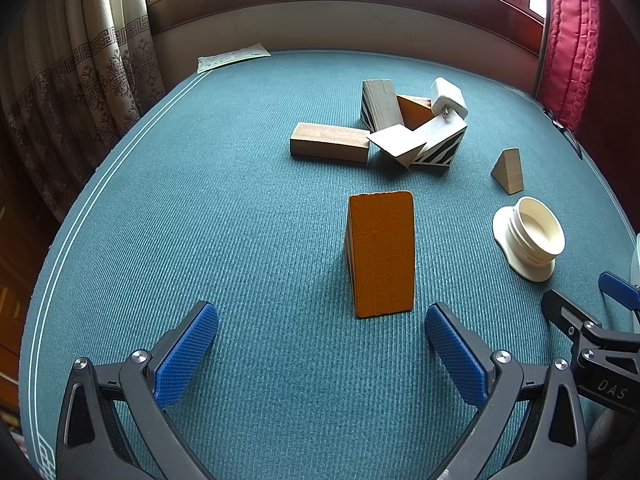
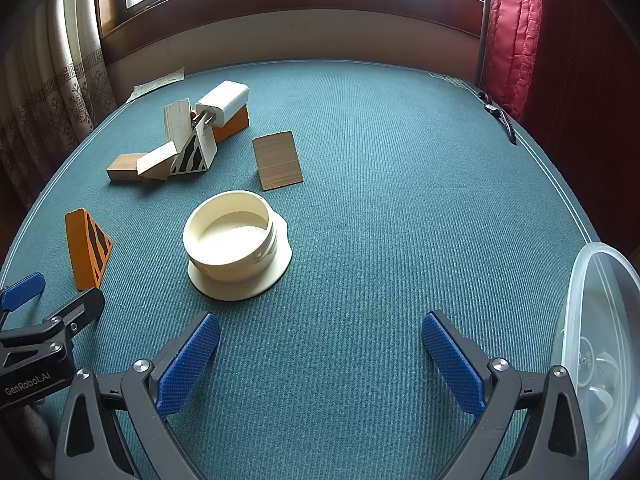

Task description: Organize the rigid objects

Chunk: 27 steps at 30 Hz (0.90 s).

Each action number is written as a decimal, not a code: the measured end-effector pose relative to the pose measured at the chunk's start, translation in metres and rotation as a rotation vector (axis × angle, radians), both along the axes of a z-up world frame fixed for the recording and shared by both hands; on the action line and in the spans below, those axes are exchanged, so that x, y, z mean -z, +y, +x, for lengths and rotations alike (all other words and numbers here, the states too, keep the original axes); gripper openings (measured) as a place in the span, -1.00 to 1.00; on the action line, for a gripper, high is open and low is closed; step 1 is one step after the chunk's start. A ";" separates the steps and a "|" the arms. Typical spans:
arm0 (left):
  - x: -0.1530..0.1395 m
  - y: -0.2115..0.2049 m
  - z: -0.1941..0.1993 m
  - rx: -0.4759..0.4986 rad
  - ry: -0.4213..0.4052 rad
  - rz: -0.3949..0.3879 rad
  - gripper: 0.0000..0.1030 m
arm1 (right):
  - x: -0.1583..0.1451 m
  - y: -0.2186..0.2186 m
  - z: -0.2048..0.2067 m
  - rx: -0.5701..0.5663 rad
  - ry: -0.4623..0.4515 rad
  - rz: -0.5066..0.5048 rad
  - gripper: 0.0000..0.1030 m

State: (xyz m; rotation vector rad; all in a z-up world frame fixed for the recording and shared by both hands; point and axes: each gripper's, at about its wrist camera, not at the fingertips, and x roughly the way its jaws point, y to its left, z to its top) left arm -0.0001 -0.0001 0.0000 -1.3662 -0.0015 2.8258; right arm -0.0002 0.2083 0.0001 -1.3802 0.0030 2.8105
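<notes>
1. Occlusion first: in the left wrist view the heap of wooden blocks (image 1: pixel 404 128) in the upper centre overlaps itself, so an orange piece (image 1: pixel 414 110) shows only as a sliver behind a grey plank (image 1: pixel 382 104) and a zebra-striped wedge (image 1: pixel 438 144). A white plug-in charger (image 1: pixel 448 98) lies on top, its prongs half hidden.
2. The clear plastic container (image 2: pixel 600 344) at the lower right of the right wrist view is cut off by the frame edge (its contents are too blurred to name).
3. Writing: "DAS" reads on the right gripper's body at the lower right of the left wrist view; "GenRobot.AI" on the left gripper's body at the lower left of the right wrist view. A printed paper sheet (image 1: pixel 232 57) at the upper left is illegible.
4. The left gripper (image 1: pixel 320 354) has its blue-padded jaws spread wide with nothing between them; the tall orange wedge block (image 1: pixel 380 254) stands upright just beyond, centre frame.
5. The right gripper (image 2: pixel 320 354) is likewise spread wide and empty, low in its frame. The cream threaded plastic ring with a flange (image 2: pixel 236 244) sits ahead, left of centre, near a small plain wooden wedge (image 2: pixel 278 160).
6. Everything rests on a teal ribbed cloth-covered table (image 1: pixel 240 240) with white border lines. Behind are a dark wood window frame, a patterned beige curtain (image 1: pixel 80 80) at left and a quilted red fabric (image 1: pixel 568 36) at right.
</notes>
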 end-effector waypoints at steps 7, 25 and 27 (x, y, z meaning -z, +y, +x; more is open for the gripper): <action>0.000 0.000 0.000 0.000 0.000 0.000 1.00 | 0.000 0.000 0.000 0.000 0.001 0.000 1.00; 0.000 0.000 0.000 0.001 0.000 0.001 1.00 | 0.000 -0.001 0.001 0.001 0.003 0.000 1.00; 0.000 0.000 0.000 0.001 0.000 0.001 1.00 | 0.000 -0.001 0.002 0.001 0.003 0.000 1.00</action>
